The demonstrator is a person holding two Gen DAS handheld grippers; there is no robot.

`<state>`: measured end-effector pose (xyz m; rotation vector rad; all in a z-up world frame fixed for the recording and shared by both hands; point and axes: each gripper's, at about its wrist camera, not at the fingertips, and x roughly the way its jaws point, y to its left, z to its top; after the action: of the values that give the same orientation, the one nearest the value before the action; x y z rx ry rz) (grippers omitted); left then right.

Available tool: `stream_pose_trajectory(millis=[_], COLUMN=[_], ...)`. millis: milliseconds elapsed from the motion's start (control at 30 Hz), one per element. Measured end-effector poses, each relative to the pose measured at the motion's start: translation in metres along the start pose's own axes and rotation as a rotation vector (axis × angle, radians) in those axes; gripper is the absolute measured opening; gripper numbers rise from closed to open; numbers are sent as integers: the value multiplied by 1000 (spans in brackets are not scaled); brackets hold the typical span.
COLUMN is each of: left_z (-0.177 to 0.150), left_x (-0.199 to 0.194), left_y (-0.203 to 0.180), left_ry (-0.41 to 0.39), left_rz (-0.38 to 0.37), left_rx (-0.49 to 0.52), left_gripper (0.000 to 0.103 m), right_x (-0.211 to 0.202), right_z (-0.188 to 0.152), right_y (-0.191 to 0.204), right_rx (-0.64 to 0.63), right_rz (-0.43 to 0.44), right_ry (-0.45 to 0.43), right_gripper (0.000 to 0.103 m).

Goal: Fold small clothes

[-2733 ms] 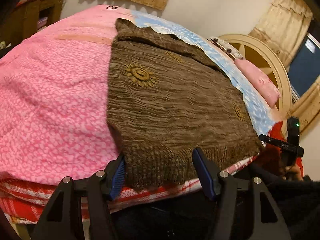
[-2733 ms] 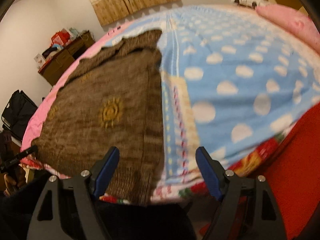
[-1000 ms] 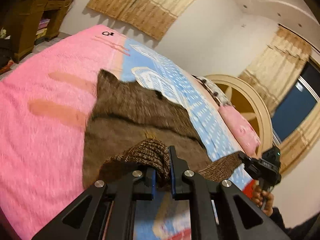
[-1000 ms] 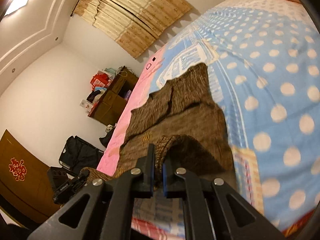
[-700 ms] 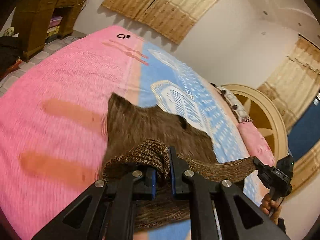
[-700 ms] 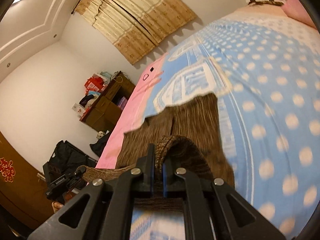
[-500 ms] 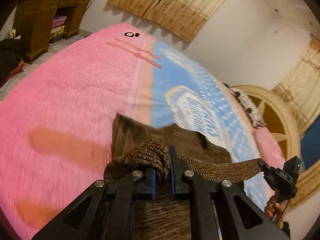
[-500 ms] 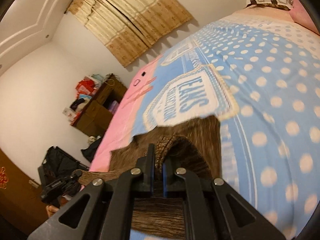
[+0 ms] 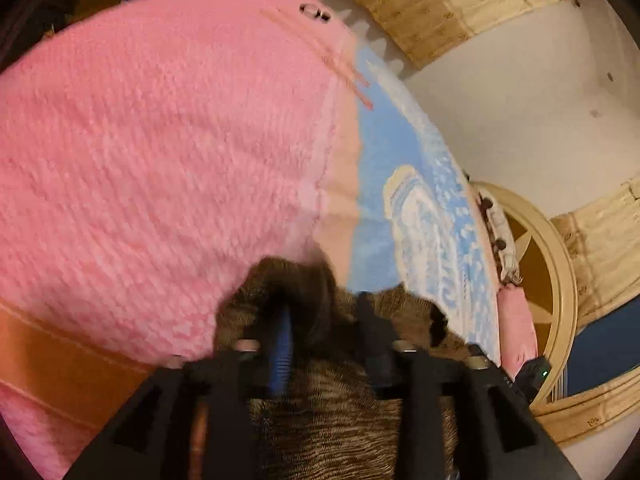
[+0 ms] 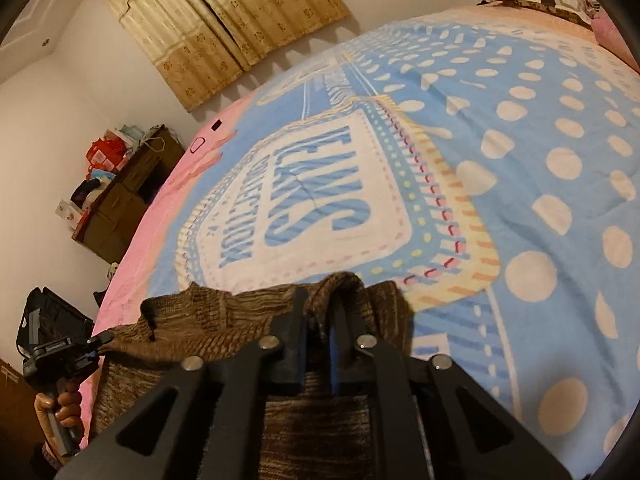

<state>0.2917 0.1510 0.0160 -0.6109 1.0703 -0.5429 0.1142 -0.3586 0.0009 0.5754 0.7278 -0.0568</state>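
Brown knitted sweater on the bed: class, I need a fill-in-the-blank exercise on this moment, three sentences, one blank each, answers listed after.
1. The brown sweater lies on a bedspread that is pink on one side and ____ with pale dots on the other.
2. The large word printed above COLLECTION on the bedspread is ____.
3. Between the fingers of the right gripper sits a bunched fold of the ____.

Missing words: blue; JEANS; sweater

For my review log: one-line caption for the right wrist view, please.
Right claw, jaws just easing apart around a bunched hem of the brown knit sweater, over the blue polka-dot blanket.
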Motion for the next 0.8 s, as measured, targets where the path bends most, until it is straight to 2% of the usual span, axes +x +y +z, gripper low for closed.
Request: stream_pose_trajectory(millis=[33,67,100,167,200,233,300,367,500,533,600,633,733,767,800], left_z=[4,6,9,7,1,-8,-26,-56,-106,-112,-117,-120,-119,-117,-118], left_x=[-8,-18,-30,-48,-56,-62,-67,-66,-55,-48,-29,-19,-3,-2,-5], left_y=[-4,-8,-13,-22,-27,-33,-41,-56,-73,-76,-77,-72,-49,-44,-40], left_ry=[-29,-61,-93,-141,-154,-156,-152,-148,-161,-172,-164,-153,-132,-138,-161], left_rz=[24,52,75,139,200,252,306,336,337,351,396,445,529,522,514], left_rx=[10,29,62,118,146,185,262,356,492,511,518,517,466,454,452], left_gripper=[60,65,67,69,69,69,69,69,69,69,69,69,69,70,72], right_x=[-1,-2,-5,-13,-18,-25,-50,-64,-64,-59,-42,-28,11,25,29], right_z=[-1,0,1,3,4,4,0,-5,-31,-38,-46,-45,-34,-29,-27], right_y=[1,-1,-3,-8,-10,-11,-6,13,63,74,96,102,86,72,65], right_rx=[1,5,15,48,57,66,56,-40,-277,-332,-474,-507,-450,-415,-399], right_rz=[-13,-30,-57,-76,-70,-66,-44,-46,-42,-54,-141,-176,-246,-284,-272], right_ry=[-6,-15,-31,-76,-91,-116,-202,-211,-87,-60,-27,10,95,108,91], right_gripper=[23,34,48,63,65,65,65,62,45,44,43,43,38,37,37])
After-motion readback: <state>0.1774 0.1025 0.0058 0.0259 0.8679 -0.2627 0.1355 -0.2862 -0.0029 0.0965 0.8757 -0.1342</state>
